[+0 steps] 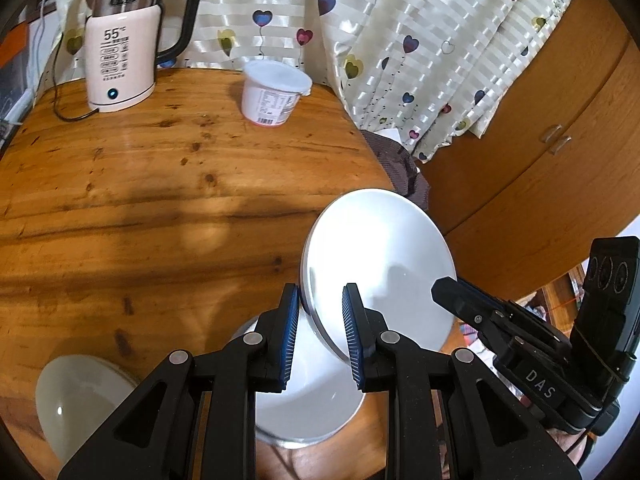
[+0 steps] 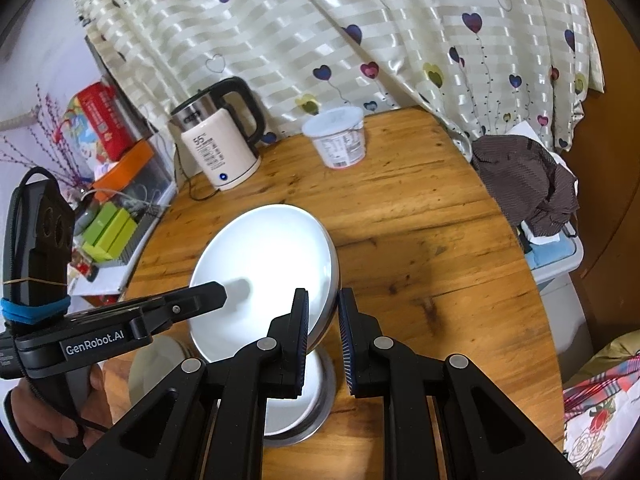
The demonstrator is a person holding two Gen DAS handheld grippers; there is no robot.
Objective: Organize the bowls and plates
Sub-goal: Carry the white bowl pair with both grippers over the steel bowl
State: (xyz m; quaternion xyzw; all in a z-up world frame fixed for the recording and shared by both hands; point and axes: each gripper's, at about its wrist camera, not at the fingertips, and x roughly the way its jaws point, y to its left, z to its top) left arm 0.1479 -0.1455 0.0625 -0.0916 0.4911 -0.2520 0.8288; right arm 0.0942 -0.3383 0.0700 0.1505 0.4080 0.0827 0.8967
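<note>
Home: heart-print curtain (image 2: 320,40), kettle (image 1: 124,44), wooden table (image 1: 160,184).

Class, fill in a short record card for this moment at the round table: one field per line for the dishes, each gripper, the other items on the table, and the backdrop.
Held dish: white plate, tilted up on edge
Left gripper: straddles the plate rim, gap visible
Right gripper: straddles the opposite rim
Beneath: second white plate flat on the wooden table
Other dish: white bowl, near edge
Far side: kettle, lidded white tub
Backdrop: heart-print curtain
</note>
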